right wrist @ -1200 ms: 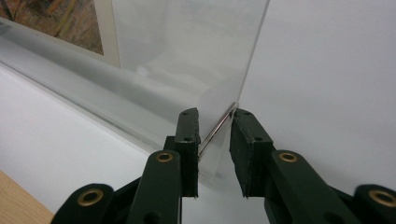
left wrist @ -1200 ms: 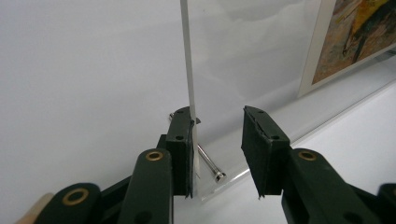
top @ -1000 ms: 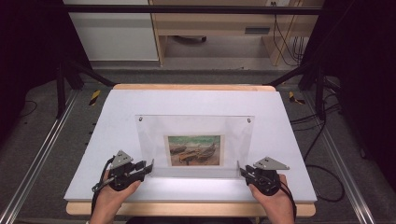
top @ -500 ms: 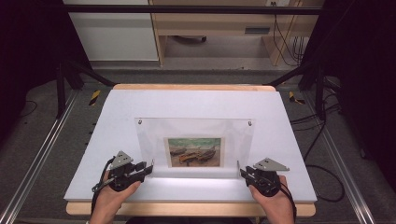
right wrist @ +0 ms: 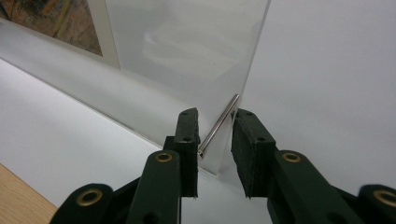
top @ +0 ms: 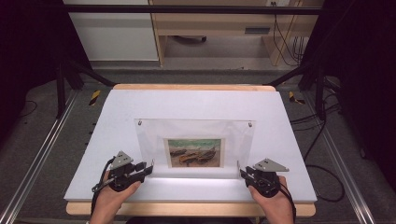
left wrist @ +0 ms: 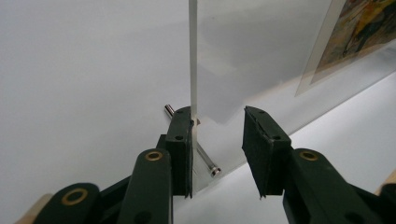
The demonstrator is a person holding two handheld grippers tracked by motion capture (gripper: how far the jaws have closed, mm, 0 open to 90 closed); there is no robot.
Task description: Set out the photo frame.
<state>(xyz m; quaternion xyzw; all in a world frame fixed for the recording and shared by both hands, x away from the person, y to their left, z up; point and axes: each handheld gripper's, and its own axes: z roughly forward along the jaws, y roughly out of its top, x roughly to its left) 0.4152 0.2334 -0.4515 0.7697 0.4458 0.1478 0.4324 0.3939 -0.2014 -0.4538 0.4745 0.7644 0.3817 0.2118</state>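
Setting: white tabletop (top: 116, 135) with a wooden edge, ringed by a black frame and metal rails, grey floor around it; pale wooden furniture (top: 219, 28) and dangling cables stand beyond the far side.

Around the table: two yellow-and-black pieces lie on the floor just off the far corners, one at the left (top: 95, 97), one at the right (top: 294, 97).

Centre stage: a clear acrylic picture frame (top: 196, 135) stands on the tabletop, tilted, its lower edge toward me. A small painting of boats (top: 194, 152) sits in its lower middle. Metal pins mark its upper corners.

My left gripper (top: 145, 169): held in my left hand (top: 109, 198) at the frame's lower left corner. In the left gripper view its jaws are parted, the acrylic's edge (left wrist: 193, 56) rising between them and lying against the left-hand jaw, the other jaw standing clear. A metal standoff pin (left wrist: 205, 158) crosses the corner just behind that jaw.

My right gripper (top: 243, 173): held in my right hand (top: 273, 200) at the frame's lower right corner. In the right gripper view its jaws stand narrowly apart around the corner, with a slanting metal pin (right wrist: 219, 123) between them; whether either pad touches it I cannot tell.

In the way: nothing lies between my grippers and the frame; the sheet itself blocks the tabletop behind it only as a haze.
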